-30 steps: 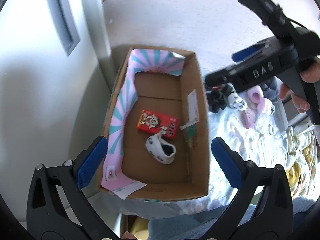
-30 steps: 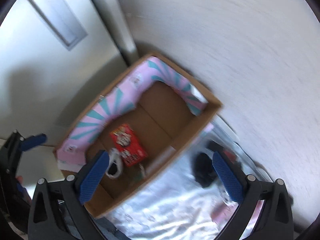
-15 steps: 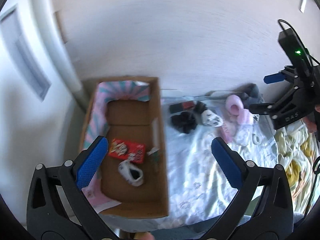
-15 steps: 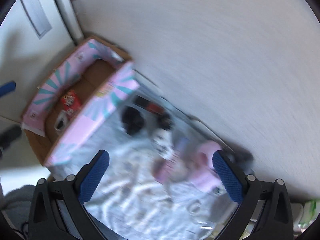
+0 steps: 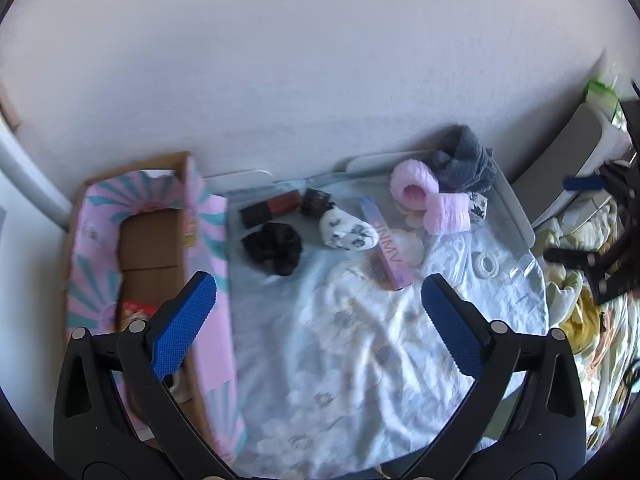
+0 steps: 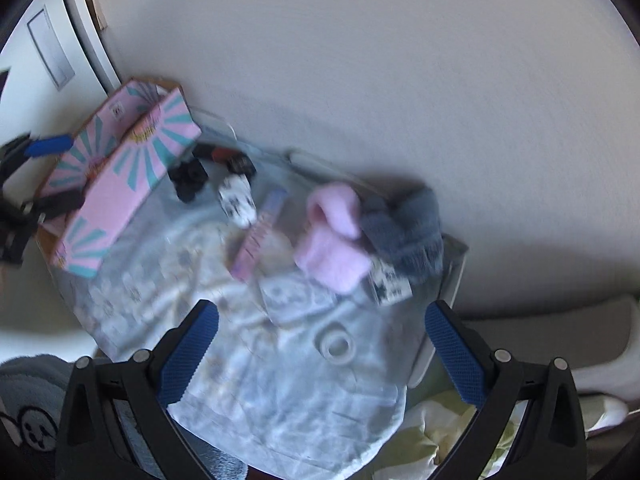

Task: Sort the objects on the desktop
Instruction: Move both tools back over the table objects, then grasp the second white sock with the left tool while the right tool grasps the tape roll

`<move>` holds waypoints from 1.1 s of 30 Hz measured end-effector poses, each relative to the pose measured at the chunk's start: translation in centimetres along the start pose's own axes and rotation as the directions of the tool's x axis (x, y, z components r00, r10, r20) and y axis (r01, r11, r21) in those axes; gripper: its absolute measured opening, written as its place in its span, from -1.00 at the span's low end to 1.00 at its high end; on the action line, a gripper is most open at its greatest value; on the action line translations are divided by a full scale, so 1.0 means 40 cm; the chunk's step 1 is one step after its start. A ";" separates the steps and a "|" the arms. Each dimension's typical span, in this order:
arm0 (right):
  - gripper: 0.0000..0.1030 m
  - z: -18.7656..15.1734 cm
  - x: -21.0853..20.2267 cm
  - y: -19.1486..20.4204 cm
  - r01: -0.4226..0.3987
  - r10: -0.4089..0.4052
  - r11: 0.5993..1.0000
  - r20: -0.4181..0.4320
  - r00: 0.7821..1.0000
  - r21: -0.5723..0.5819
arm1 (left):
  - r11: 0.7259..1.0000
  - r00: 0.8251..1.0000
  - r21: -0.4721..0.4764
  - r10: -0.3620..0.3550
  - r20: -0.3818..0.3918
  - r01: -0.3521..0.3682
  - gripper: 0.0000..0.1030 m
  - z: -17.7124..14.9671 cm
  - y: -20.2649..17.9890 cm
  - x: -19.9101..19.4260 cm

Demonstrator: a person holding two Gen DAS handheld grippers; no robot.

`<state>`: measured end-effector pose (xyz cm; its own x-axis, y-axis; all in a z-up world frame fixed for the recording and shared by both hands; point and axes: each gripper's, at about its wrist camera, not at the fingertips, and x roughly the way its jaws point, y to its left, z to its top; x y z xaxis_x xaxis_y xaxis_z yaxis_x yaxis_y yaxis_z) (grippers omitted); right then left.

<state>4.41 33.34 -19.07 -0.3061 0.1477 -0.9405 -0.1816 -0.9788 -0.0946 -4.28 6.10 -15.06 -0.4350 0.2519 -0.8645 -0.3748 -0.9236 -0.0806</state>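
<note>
A pink and teal cardboard box stands at the left of a pale floral cloth. A red packet lies inside it. On the cloth lie a black scrunchie, a white patterned sock, a pink tube box, pink fluffy socks, grey fluffy socks and a tape ring. My left gripper is open and empty above the cloth's near part. My right gripper is open and empty above the tape ring.
A dark and red box and a small black item lie at the cloth's back near a white wall. Yellowish bedding lies at the right. A white door frame stands behind the box.
Both grippers have swung away from over the cardboard box to the right, over the cloth with the loose objects. Both stay open and empty.
</note>
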 end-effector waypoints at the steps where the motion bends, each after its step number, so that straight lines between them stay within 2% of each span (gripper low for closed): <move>1: 0.99 -0.020 0.013 -0.010 -0.007 0.007 1.000 -0.008 1.000 0.007 | 1.000 1.000 0.003 0.003 -0.006 -0.003 0.97 0.002 -0.014 0.020; 4: 0.99 -0.081 0.062 -0.039 -0.019 0.020 0.999 -0.023 1.000 0.044 | 1.000 1.000 -0.002 0.018 -0.018 -0.018 0.97 0.013 -0.056 0.094; 7: 0.99 -0.138 0.131 -0.066 0.012 -0.010 0.998 -0.034 0.999 0.069 | 0.999 0.999 -0.019 0.027 -0.026 -0.028 0.94 0.018 -0.093 0.180; 11: 0.86 -0.191 0.212 -0.081 0.009 -0.007 0.997 -0.025 1.000 0.070 | 0.996 0.998 -0.066 0.049 -0.048 -0.052 0.74 0.006 -0.114 0.279; 13: 0.83 -0.209 0.245 -0.084 0.000 0.002 0.997 -0.019 1.000 0.076 | 0.994 0.997 -0.099 0.049 -0.051 -0.054 0.74 -0.001 -0.111 0.308; 17: 0.83 -0.235 0.278 -0.075 0.023 -0.025 0.998 0.032 0.999 0.055 | 0.984 0.996 -0.162 0.070 -0.050 -0.078 0.74 -0.014 -0.101 0.348; 21: 0.79 -0.256 0.290 -0.081 -0.027 0.021 0.997 0.079 0.997 0.077 | 0.972 0.995 -0.214 0.088 -0.051 -0.097 0.70 -0.017 -0.094 0.376; 27: 0.62 -0.274 0.301 -0.086 -0.043 0.038 0.998 0.101 0.994 0.051 | 0.961 0.994 -0.255 0.101 -0.044 -0.109 0.68 -0.011 -0.102 0.402; 28: 0.53 -0.278 0.304 -0.087 -0.047 0.042 0.998 0.104 0.994 0.046 | 0.960 0.994 -0.257 0.103 -0.043 -0.111 0.67 -0.011 -0.104 0.404; 29: 0.44 -0.281 0.305 -0.087 -0.047 0.043 0.998 0.107 0.993 0.042 | 0.959 0.994 -0.262 0.103 -0.042 -0.111 0.63 -0.011 -0.105 0.405; 33: 0.36 -0.294 0.297 -0.093 -0.061 0.056 0.998 0.139 0.989 0.032 | 0.954 0.995 -0.283 0.093 -0.044 -0.101 0.48 -0.016 -0.105 0.412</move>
<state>12.43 37.08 -33.72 -0.4425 0.1104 -0.8899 -0.1921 -0.9810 -0.0262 -9.35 13.96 -29.28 -0.4310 0.1522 -0.8894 -0.0813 -0.9882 -0.1297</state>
